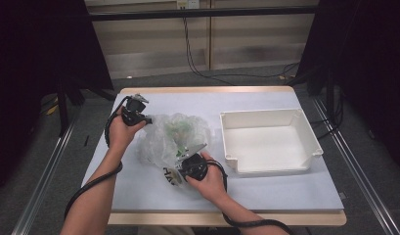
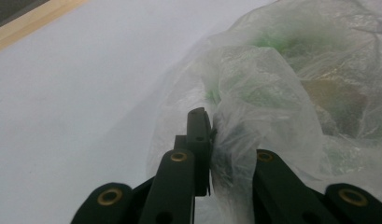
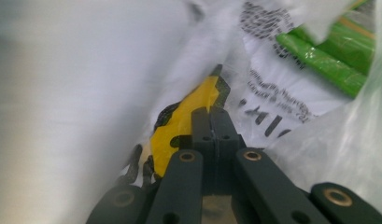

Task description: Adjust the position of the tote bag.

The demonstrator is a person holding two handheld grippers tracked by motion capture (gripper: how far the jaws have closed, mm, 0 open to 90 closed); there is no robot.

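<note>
On the white table (image 1: 139, 193), the left gripper (image 2: 205, 135) pinches the clear plastic bag (image 1: 170, 137) by its film, apparently steadying it. The right gripper (image 3: 212, 123) is clamped on the bag's printed edge, likely to pull it open; the white bin (image 1: 268, 142) waits alongside.

High view: fixed above near edge of bench (image 1: 139, 196), facing forward and down, whole top visible, white tray (image 1: 271, 142) at 3 o'clock. Left gripper view: rides left hand-held gripper (image 2: 205, 135), very close, plastic bag (image 2: 282, 93) toward 1 o'clock. Right gripper view: on right hand-held gripper (image 3: 212, 130), pressed close against same bag (image 3: 282, 107). All three share bag.
</note>
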